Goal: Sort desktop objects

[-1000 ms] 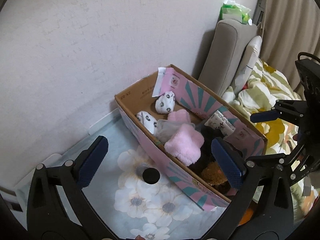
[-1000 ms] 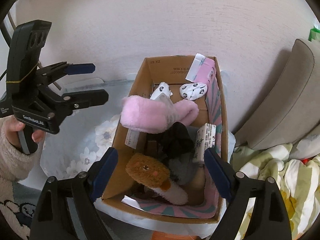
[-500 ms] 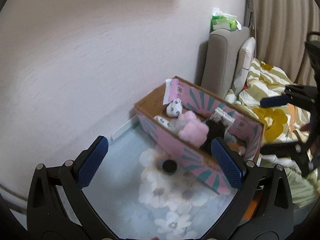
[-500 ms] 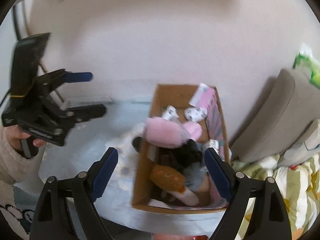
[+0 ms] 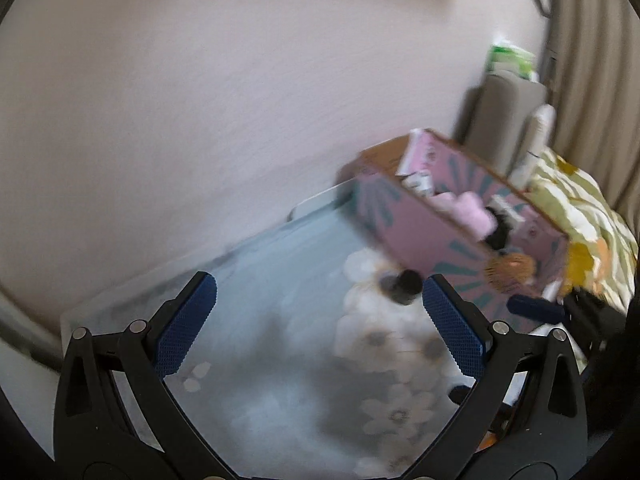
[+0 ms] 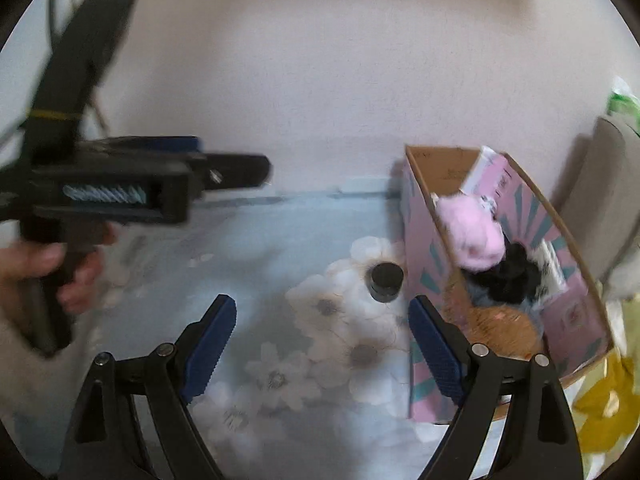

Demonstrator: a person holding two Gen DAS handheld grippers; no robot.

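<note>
My right gripper [image 6: 322, 348] is spread wide and empty, as is my left gripper [image 5: 318, 320]. The small black round-capped jar [image 6: 386, 282] stands just ahead, beside the pink cardboard box [image 6: 424, 264]. It looks rigid, light and probably slick, so I would pinch its sides.

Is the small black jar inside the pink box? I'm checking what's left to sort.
No, the small black jar stands on the floral mat beside the pink box.
</note>
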